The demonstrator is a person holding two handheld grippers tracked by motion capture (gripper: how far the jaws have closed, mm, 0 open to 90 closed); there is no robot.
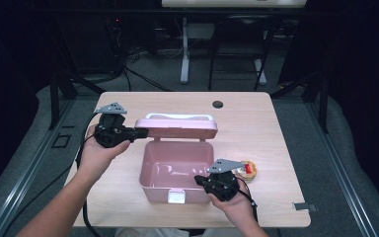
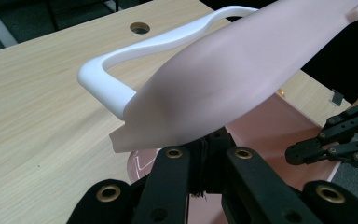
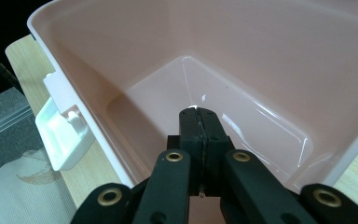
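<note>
An open pink lunch box stands in the middle of the table, its inside bare. Its pink lid is raised at the back, with a white handle along the top. My left gripper is shut on the lid's left end, and the left gripper view has the lid and handle just above the jaws. My right gripper hangs over the box's front right corner. Its jaws are pressed together with nothing between them, pointing down into the box.
A white latch hangs on the box's front wall, also seen as the latch from above. A small round tan and red item lies right of the box. A cable hole sits at the table's far side.
</note>
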